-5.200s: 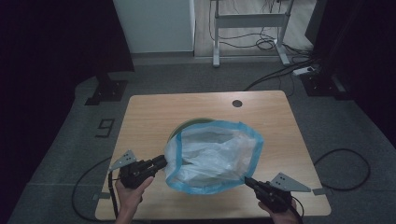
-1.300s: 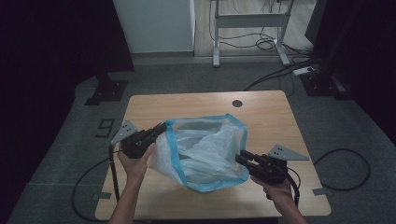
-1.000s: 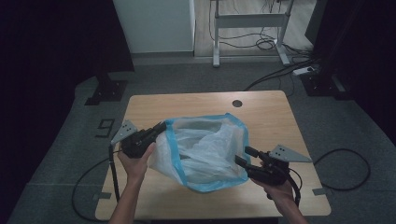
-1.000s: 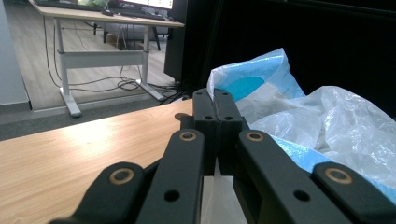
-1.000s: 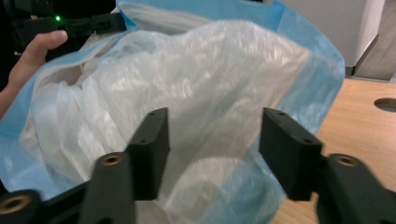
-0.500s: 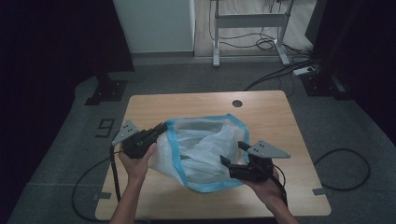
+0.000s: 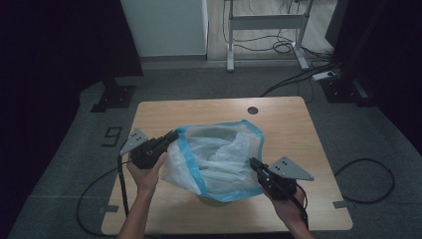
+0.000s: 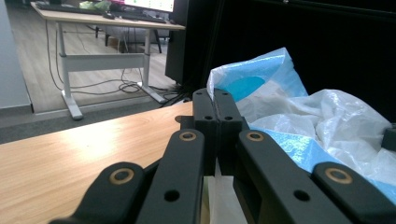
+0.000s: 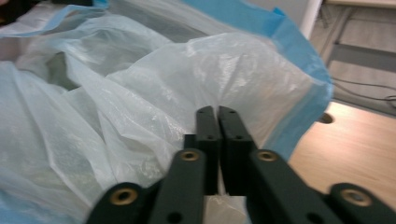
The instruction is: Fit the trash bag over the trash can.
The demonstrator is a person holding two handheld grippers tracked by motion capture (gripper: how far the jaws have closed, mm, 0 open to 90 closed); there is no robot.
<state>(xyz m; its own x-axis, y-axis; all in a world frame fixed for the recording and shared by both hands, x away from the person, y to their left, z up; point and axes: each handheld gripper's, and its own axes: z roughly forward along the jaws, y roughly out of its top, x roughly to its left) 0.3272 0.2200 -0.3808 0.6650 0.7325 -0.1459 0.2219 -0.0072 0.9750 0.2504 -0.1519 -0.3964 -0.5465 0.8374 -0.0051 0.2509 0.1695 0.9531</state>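
**A:** Pale wood first: the table (image 7: 298, 124) spans the middle of the high view, its round cable hole (image 7: 253, 110) at the far edge, grey carpet all round it.

**B:** And on it?

**A:** A big see-through plastic bag (image 7: 219, 159) with a blue rim, sitting just near of centre, mouth gaping upward and crumpled film bunched inside. It's the largest thing on the table.

**B:** Who has hold of it?

**A:** Both grippers. The left gripper (image 7: 171, 135) comes in from the near left, jaws pressed together right at the bag's left rim. In the left gripper view the two black jaws meet with a strip of white film running down between them, so that's a pinch on the bag.

**B:** The right one?

**A:** The right gripper (image 7: 253, 163) sits at the bag's near right side, grey three-cornered plate on top. Its jaws have just been closing, and in the right gripper view they stand tight together with pale film caught between them low down, the bag wall rising directly behind. So it's clamped on the bag as well.

**B:** Hands?

**A:** The left hand (image 7: 145, 172) wraps its gripper from below, and the right hand (image 7: 286, 209) does likewise near the table's near edge. A black cable (image 7: 107, 174) loops off the left gripper onto the floor.
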